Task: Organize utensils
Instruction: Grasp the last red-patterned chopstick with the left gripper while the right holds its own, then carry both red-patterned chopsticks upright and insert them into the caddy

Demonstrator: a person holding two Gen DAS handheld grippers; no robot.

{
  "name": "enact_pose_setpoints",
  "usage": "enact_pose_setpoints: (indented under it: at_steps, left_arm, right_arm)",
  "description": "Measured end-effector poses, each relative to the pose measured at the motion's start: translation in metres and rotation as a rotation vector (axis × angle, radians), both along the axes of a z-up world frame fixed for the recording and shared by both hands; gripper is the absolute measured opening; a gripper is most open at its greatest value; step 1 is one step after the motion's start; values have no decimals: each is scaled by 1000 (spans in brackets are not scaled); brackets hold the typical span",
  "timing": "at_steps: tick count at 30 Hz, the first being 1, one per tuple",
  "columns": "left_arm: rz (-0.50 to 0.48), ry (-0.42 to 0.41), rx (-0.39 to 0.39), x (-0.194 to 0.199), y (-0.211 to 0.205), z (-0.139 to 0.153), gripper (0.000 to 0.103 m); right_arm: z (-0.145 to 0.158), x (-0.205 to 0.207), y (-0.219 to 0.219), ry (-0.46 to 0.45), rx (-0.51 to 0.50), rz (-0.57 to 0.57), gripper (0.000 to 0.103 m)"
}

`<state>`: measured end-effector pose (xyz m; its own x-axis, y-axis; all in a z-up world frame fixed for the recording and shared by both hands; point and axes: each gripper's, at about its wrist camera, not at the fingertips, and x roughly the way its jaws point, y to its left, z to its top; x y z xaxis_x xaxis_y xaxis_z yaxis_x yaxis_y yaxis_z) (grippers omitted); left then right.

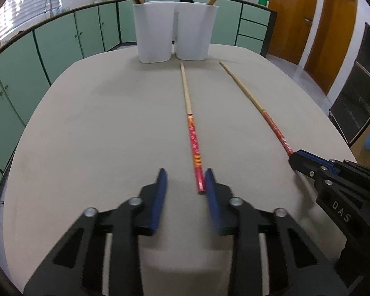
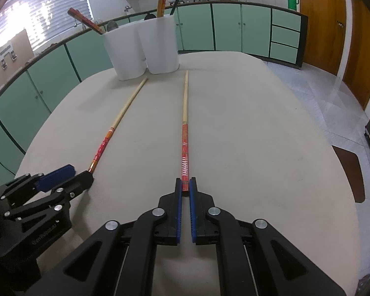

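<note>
Two long chopsticks with red patterned handles lie side by side on the beige table (image 1: 98, 123), tips toward two white holders (image 1: 154, 32) (image 1: 194, 29) at the far edge. The left chopstick (image 1: 191, 128) ends between the blue pads of my left gripper (image 1: 185, 175), close against the right pad; the jaws stand apart, open. In the right wrist view my right gripper (image 2: 185, 181) is shut on the handle end of the right chopstick (image 2: 185, 128). My left gripper (image 2: 80, 172) shows there at the left chopstick's (image 2: 116, 123) end. Both holders (image 2: 124, 51) (image 2: 160, 44) contain upright chopsticks.
Green cabinets (image 1: 61, 39) curve behind the table. Wooden doors (image 1: 333, 32) and tiled floor (image 2: 320, 91) lie to the right. A brown chair back (image 2: 350, 172) sits at the table's right edge. A dark glass cabinet (image 1: 357, 93) stands at far right.
</note>
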<state>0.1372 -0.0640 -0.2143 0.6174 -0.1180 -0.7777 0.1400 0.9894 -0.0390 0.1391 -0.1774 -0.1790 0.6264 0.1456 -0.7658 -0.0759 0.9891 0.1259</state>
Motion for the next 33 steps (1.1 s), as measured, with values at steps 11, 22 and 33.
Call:
enact_pose_setpoints:
  at_steps: [11,22,33]
  left_arm:
    - [-15,-6,2,-3,-4,-1,5]
    - [-8,-52,-26,-10,5,16,5]
    - [-15,-162,-26,-22,16,66,5]
  right_arm:
    - [-1,2,3,6,-17,2,6]
    - [11,-5,1,-34,-19,5,6]
    - [61,-13,-2,-138,-52,18,6]
